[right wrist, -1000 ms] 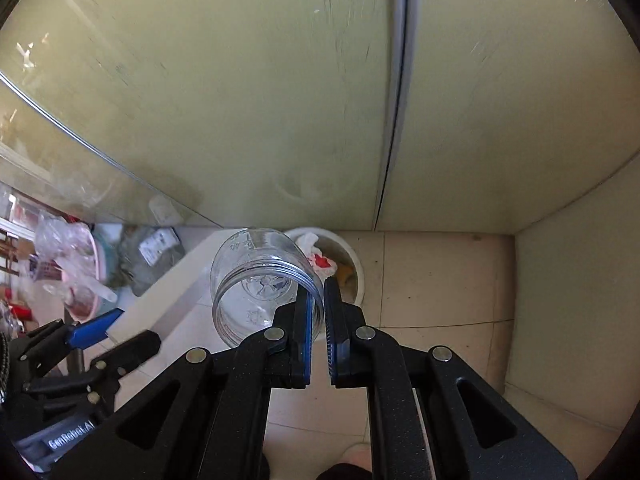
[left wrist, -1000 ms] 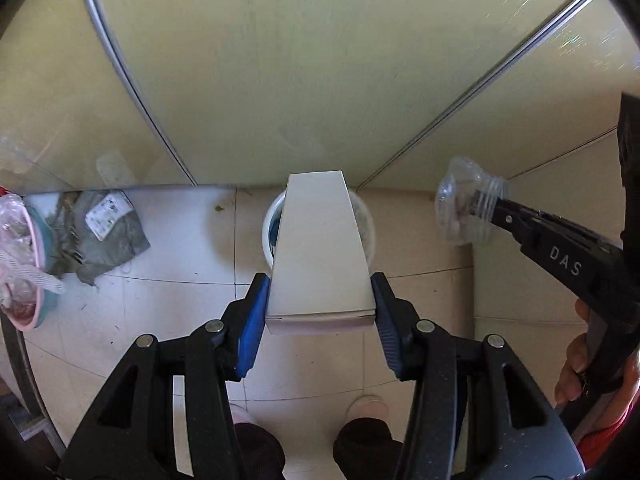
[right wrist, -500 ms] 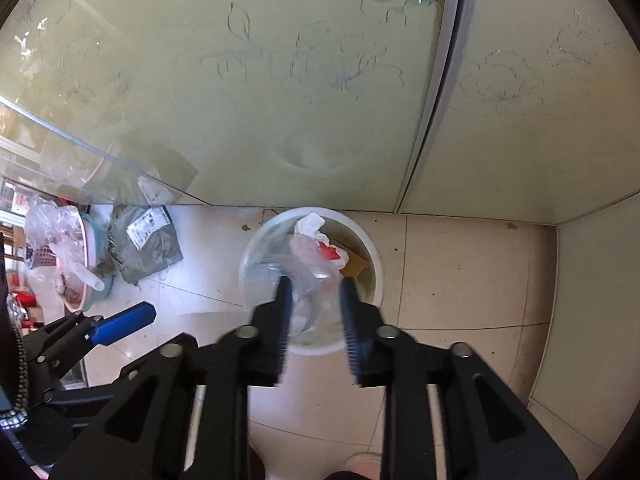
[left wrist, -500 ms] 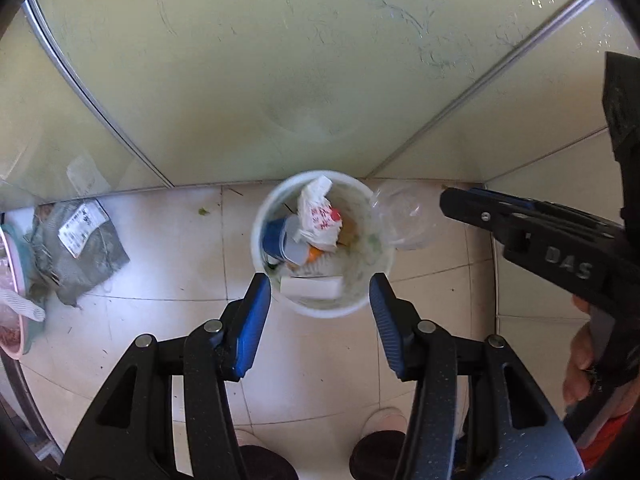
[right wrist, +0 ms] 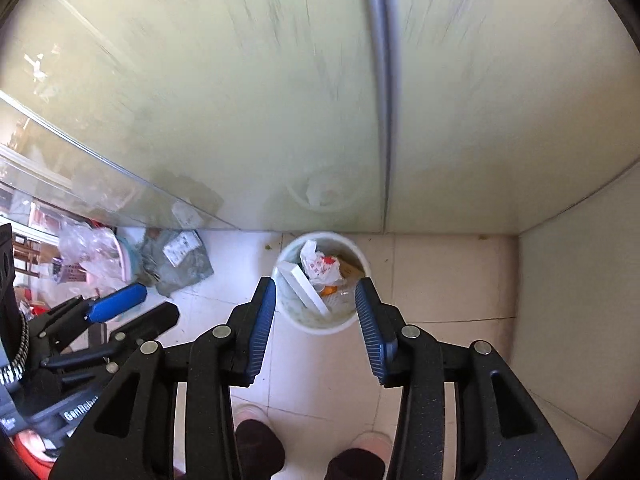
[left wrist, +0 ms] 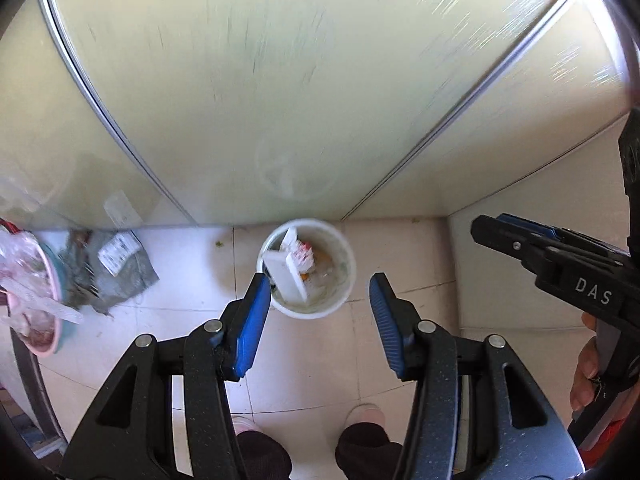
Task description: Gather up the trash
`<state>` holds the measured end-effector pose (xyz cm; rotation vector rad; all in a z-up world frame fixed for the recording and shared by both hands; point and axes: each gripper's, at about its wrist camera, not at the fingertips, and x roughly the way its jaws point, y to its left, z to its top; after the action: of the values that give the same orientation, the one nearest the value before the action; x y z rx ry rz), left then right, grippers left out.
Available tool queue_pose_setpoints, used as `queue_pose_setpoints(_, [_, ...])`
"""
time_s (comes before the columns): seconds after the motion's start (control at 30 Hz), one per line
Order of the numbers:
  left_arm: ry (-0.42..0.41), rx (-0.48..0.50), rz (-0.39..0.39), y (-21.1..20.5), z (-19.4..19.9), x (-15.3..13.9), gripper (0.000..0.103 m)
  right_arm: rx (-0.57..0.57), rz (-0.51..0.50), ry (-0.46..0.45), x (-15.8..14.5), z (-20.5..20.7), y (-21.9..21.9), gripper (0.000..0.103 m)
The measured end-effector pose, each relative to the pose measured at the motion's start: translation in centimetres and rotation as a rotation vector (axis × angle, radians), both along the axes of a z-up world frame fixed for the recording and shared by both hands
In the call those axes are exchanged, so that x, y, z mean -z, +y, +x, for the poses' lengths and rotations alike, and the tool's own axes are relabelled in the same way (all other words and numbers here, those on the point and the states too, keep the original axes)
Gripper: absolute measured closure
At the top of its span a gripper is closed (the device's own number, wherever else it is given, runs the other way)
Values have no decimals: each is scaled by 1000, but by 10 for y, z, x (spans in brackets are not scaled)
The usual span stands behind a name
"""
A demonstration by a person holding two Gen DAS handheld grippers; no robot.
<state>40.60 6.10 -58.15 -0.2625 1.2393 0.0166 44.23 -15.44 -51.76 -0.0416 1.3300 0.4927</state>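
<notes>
A white round trash bin (left wrist: 349, 258) stands on the tiled floor against the glass panel. In it lie a white box (left wrist: 286, 276), tilted on end, and a crumpled white-and-red wrapper (left wrist: 302, 254). My left gripper (left wrist: 318, 284) hangs high above the bin, open, with nothing between its blue pads. The right wrist view shows the same bin (right wrist: 320, 325), box (right wrist: 306, 290) and wrapper (right wrist: 320, 266). My right gripper (right wrist: 315, 286) is also high over the bin; its jaws are opening and hold nothing. Something clear lies in the bin, too faint to name.
A grey bag with a white label (left wrist: 120, 268) lies on the floor left of the bin. A pink basin (left wrist: 56, 320) full of plastic sits further left. Frosted glass doors (left wrist: 280, 100) rise behind, a wall (right wrist: 580, 300) closes the right. The person's feet (left wrist: 360, 412) stand below.
The white box left my left gripper and lies in the bin. My right gripper's jaws parted and the clear jar dropped from them. Both grippers then rose away from the bin.
</notes>
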Motion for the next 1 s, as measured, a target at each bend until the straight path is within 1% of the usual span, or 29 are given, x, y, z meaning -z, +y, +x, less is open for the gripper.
queue_pose_setpoints(0.1, [-69, -5, 7, -8, -9, -75, 52, 9, 21, -64, -71, -7, -17, 65])
queue_pose_setpoints(0.17, [-125, -12, 21, -15, -19, -128, 52, 26, 52, -119, -127, -12, -34, 65])
queue_pose_setpoints(0.2, [-151, -18, 28, -19, -25, -153, 52, 33, 66, -143, -149, -15, -39, 65])
queue_pose_setpoints(0.23, [-180, -26, 34, -24, -32, -181, 52, 39, 84, -174, -178, -20, -48, 65])
queue_pose_setpoints(0.3, [-233, -43, 43, -28, -48, -229, 52, 50, 105, -230, -225, -32, -59, 65])
queue_pose_setpoints(0.37, [-291, -57, 53, -34, -66, -277, 52, 54, 148, -277, -274, -46, -73, 65])
queue_pose_setpoints(0.43, [-359, -63, 63, -43, -83, -325, 49, 42, 187, -323, -316, -61, -82, 65])
queue_pose_setpoints(0.53, [-468, -71, 87, -54, -114, -391, 41, 9, 221, -417, -378, -90, -91, 65])
queue_pose_setpoints(0.57, [-502, -73, 94, -57, -126, -412, 36, -2, 231, -448, -394, -101, -91, 65])
queue_pose_setpoints(0.6, [-536, -73, 102, -59, -138, -431, 31, -10, 238, -476, -408, -112, -89, 64])
queue_pose_setpoints(0.63, [-566, -73, 110, -59, -146, -448, 29, -18, 246, -508, -423, -121, -88, 62])
queue_pose_setpoints(0.67, [-601, -74, 121, -60, -158, -464, 24, -22, 255, -544, -437, -132, -90, 60])
queue_pose_setpoints(0.7, [-629, -77, 130, -61, -169, -479, 18, -17, 261, -578, -450, -144, -86, 54])
queue_pose_setpoints(0.73, [-659, -81, 138, -65, -180, -493, 16, -12, 270, -619, -464, -156, -87, 48])
queue_pose_setpoints(0.77, [-687, -83, 146, -65, -191, -506, 13, -4, 274, -654, -477, -168, -85, 44])
queue_pose_setpoints(0.83, [-742, -79, 156, -63, -215, -529, 10, 16, 276, -714, -502, -185, -83, 34])
queue_pose_setpoints(0.87, [-758, -76, 155, -62, -226, -540, 7, 22, 279, -746, -512, -196, -83, 32])
queue_pose_setpoints(0.97, [-817, -55, 170, -61, -258, -565, 6, 44, 300, -819, -535, -226, -83, 21])
queue_pose_setpoints(1.0, [-832, -49, 185, -61, -268, -570, 4, 55, 310, -842, -540, -237, -82, 15])
